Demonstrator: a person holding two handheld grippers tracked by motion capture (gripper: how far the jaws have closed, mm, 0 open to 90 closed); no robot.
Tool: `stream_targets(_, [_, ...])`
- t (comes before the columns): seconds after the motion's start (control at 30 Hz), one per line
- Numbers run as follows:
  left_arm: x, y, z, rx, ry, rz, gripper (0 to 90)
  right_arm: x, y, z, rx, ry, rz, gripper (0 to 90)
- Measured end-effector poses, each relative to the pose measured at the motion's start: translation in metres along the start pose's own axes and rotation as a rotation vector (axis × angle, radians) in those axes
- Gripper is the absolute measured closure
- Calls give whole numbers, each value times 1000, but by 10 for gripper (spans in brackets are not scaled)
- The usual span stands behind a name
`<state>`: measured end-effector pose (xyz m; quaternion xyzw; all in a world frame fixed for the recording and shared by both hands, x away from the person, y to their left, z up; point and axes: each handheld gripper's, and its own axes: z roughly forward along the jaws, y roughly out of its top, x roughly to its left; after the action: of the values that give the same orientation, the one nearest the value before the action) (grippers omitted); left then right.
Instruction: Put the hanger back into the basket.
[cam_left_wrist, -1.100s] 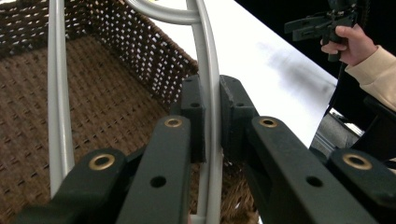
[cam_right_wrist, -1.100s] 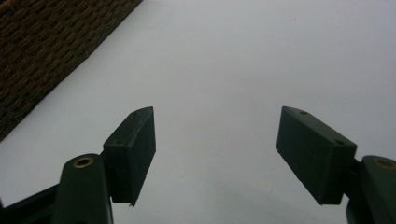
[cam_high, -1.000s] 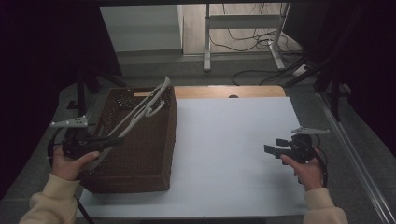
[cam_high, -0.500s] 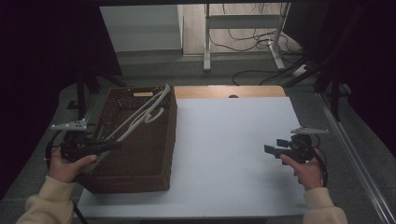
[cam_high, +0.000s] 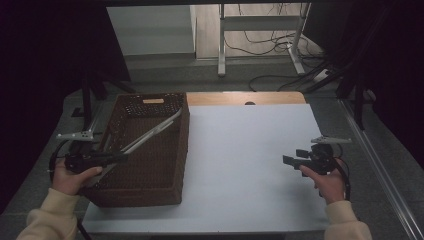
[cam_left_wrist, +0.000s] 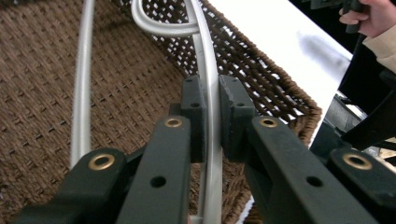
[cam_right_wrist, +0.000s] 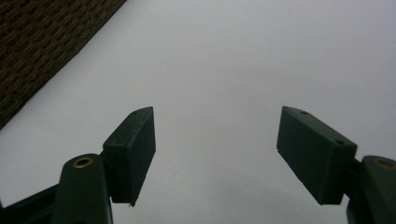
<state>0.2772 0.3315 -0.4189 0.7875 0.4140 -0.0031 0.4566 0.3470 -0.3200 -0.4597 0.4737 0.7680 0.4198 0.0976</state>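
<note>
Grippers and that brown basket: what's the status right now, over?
Left gripper shut on the silver hanger, which rests in the wicker basket. Right gripper open, empty, over the bare white table. Nothing in the way.

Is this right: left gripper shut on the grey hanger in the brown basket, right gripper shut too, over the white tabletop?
Not quite. The right gripper is open, its jaws standing wide apart over the white tabletop in the right gripper view. The left gripper is shut on the grey hanger in the brown basket.

Dim room with dark, murky edges; the white desk (cam_high: 250, 165) catches soft overhead light, and close-up gripper views blur slightly.
</note>
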Motion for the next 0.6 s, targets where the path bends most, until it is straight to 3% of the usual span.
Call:
stream_targets(0.13, [7, 1, 6, 14, -14, -15, 814, 1, 0, 1, 5, 0, -1, 285])
stream_targets(0.23, [14, -1, 13, 65, -44, -9, 791, 1, 0, 0, 6, 1, -1, 284])
stream_targets(0.33, [16, -3, 15, 69, -1, -34, 476, 0, -1, 0, 4, 1, -2, 284])
stream_targets(0.37, [16, -3, 14, 66, 2, -39, 413, 0, -1, 0, 4, 2, -1, 283])
stream_targets(0.6, [2, -2, 10, 29, 41, 12, 312, 0, -1, 0, 5, 2, -2, 283])
